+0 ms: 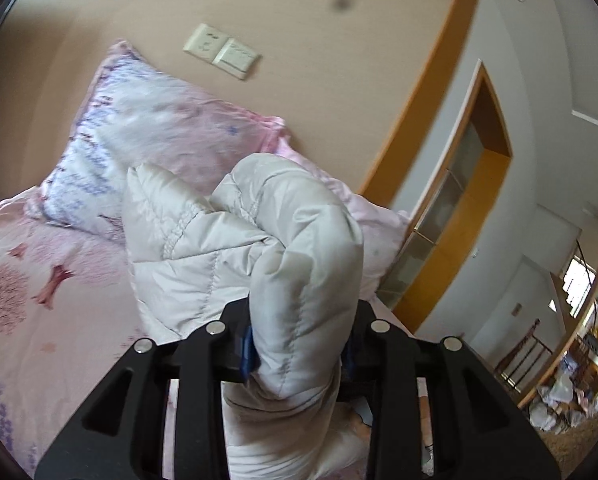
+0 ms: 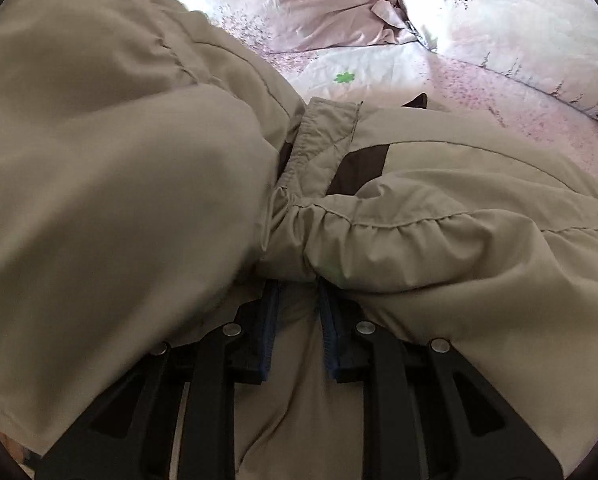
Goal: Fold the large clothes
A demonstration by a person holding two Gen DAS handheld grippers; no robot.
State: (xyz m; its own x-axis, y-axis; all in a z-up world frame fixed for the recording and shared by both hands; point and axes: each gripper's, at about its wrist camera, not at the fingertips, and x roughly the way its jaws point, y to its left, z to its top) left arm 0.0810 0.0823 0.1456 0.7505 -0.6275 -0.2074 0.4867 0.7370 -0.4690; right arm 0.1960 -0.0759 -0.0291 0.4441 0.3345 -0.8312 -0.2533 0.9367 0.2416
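Left claw (image 1: 301, 354) roughly level, rolled sideways, jaws clamped on a thick fold of padded jacket (image 1: 259, 240). Right claw (image 2: 297, 312) pitched steeply down, jaws narrow, pinching gathered fabric.

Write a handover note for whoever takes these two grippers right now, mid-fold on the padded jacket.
Left gripper: shut on a thick padded roll of the jacket, lifted clear of the bed, pillow behind it.
Right gripper: shut on a gathered, elasticated edge of the jacket, pointing down at the bed.
Where things are: the jacket is bunched between both grippers, partly on the pink floral bedding.
Done: both grasps look secure.
Left: no neat fold shows yet; probably carry the lifted part over, lay it flat, then release and smooth.
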